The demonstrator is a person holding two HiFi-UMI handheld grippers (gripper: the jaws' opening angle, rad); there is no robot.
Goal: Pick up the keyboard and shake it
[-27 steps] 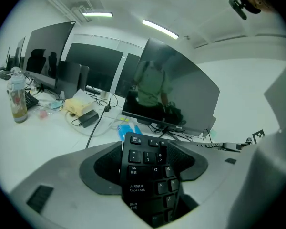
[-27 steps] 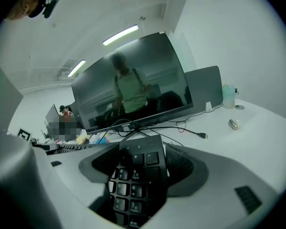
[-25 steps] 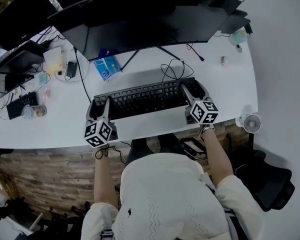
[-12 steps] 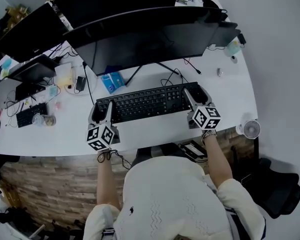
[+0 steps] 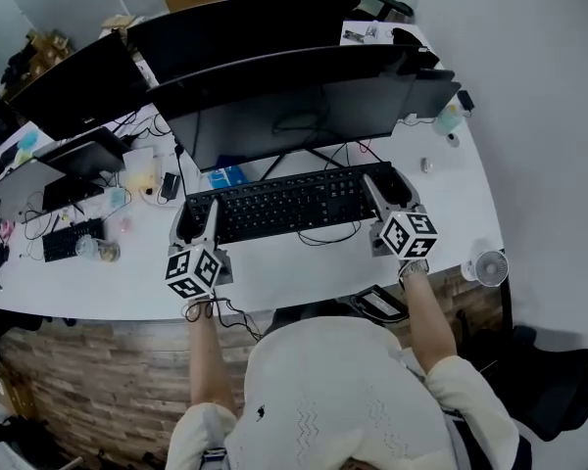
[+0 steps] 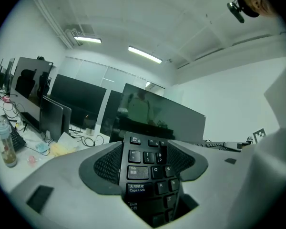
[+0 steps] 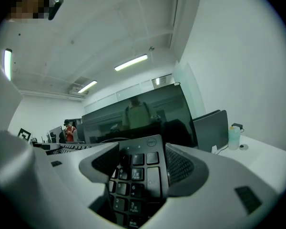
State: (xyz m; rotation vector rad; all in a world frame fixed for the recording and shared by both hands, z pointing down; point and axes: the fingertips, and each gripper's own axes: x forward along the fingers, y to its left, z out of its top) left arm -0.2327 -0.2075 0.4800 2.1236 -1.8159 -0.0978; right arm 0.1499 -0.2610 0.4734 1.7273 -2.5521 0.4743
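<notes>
The left gripper (image 5: 200, 219) is clamped on the left end of the keyboard (image 5: 289, 202). In the left gripper view its jaws sit on either side of the column of keys from Tab down to Shift. The right gripper (image 5: 385, 190) is closed on the opposite end, its jaws squeezing the number pad in the right gripper view.

The keyboard spans the two grippers in front of the monitor (image 5: 304, 116) and appears to be lifted off the desk (image 5: 274, 274). Its cable (image 5: 325, 235) trails in a loop beneath the near edge.

It is probably a light, stiff plastic board that will not sag, so holding it by the two short ends keeps it balanced. The casing looks smooth and could slide out during a hard shake. The pinched keys will give a little, and the cable may tug if the board swings far.
</notes>
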